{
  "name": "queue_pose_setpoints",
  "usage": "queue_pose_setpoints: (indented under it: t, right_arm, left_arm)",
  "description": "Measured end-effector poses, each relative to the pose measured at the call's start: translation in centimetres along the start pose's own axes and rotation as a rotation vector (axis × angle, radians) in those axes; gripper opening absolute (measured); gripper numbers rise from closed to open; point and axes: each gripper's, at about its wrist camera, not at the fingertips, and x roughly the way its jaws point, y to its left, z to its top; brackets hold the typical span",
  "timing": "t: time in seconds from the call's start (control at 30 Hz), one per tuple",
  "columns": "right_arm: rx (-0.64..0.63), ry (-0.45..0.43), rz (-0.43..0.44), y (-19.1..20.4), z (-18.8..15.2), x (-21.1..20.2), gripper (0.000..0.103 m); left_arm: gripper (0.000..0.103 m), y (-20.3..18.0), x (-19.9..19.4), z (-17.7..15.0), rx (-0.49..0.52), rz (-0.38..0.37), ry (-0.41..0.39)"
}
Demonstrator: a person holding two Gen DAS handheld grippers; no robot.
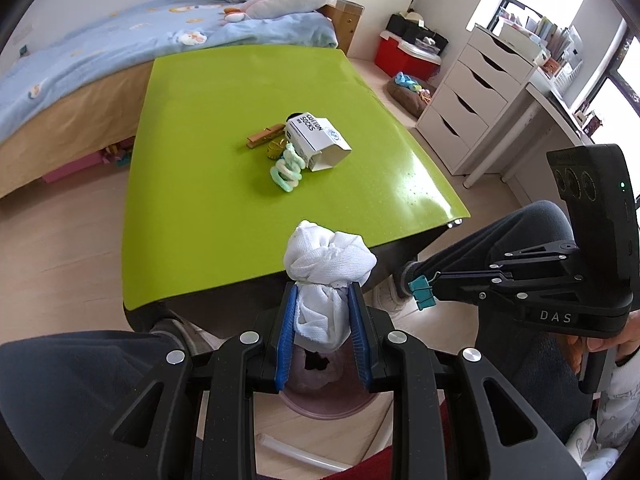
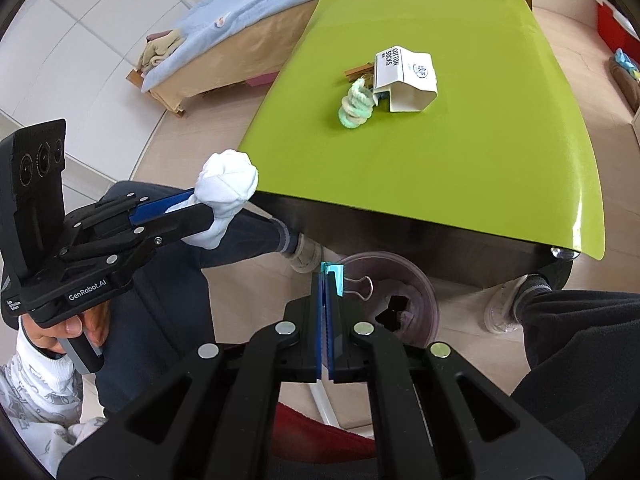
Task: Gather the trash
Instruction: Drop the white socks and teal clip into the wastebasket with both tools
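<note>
My left gripper is shut on a crumpled white cloth wad, held off the near edge of the green table. From the right wrist view the same wad bulges out of the left gripper. My right gripper is shut on a teal binder clip, over the rim of a pink translucent bin on the floor. That clip also shows at the right gripper tip. The bin sits below my left fingers, with something dark inside.
On the table lie a white sock box, fuzzy green-white rings, a wooden clothespin and a small yellow item. A person's legs and shoes flank the bin. A bed is behind, white drawers to the right.
</note>
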Motion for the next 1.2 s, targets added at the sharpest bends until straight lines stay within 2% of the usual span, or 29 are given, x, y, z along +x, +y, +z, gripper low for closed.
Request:
queue_pose_setpoints:
  t: [0.13, 0.23, 0.27, 0.3, 0.33, 0.4, 0.47, 0.67, 0.73, 0.8, 0.9, 1.07, 1.2]
  right_arm:
    - [-0.026, 0.022, -0.001, 0.6, -1.2, 0.2, 0.001]
    - [-0.029, 0.038, -0.01, 0.6, -1.8, 0.4, 0.008]
    - [-0.026, 0.038, -0.015, 0.6, -1.9, 0.5, 0.034]
    - [-0.017, 0.036, -0.016, 0.3, -2.0, 0.5, 0.055]
    - [-0.007, 0.027, -0.01, 0.1, -2.1, 0.4, 0.083]
    - [0.006, 0.012, -0.002, -0.2, -2.1, 0.0, 0.086]
    - [0.022, -0.005, -0.012, -0.5, -2.1, -0.4, 0.093]
    - [0.031, -0.071, -0.047, -1.1, -2.2, -2.3, 0.098]
    - [0.034, -0.085, -0.059, -1.4, -2.2, -2.7, 0.099]
    - [0.046, -0.092, -0.064, -1.8, -2.1, -2.9, 0.099]
    - [0.058, -0.1, -0.064, -2.3, -2.1, -3.1, 0.1]
    - [0.057, -0.094, -0.067, -2.4, -2.2, -2.8, 0.1]
    - [0.06, -0.092, -0.072, -2.3, -2.2, -2.7, 0.1]
  left_arm:
    - [0.025, -0.8, -0.3, -1.5, 0.007, -0.021, 0.014]
    - [0.025, -1.0, -0.2, -2.2, 0.009, -0.029, 0.027]
    - [0.025, -1.0, -0.1, -2.3, 0.012, -0.028, 0.032]
    - [0.025, -1.0, 0.1, -2.5, 0.014, -0.028, 0.036]
    - [0.025, -1.1, 0.1, -2.7, 0.014, -0.029, 0.039]
    - [0.025, -1.2, 0.2, -2.8, 0.018, -0.03, 0.044]
    - [0.025, -1.4, 0.3, -2.8, 0.027, -0.037, 0.05]
    - [0.028, -2.5, 0.7, -2.9, 0.064, -0.053, 0.07]
    - [0.038, -2.6, 0.9, -2.9, 0.068, -0.063, 0.075]
    - [0.069, -2.7, 1.0, -2.9, 0.066, -0.068, 0.068]
    - [0.09, -2.7, 1.1, -2.9, 0.053, -0.08, 0.058]
    - [0.095, -1.8, 1.4, -2.7, -0.003, -0.052, 0.05]
    - [0.095, -0.8, 1.4, -2.6, -0.05, -0.038, 0.042]
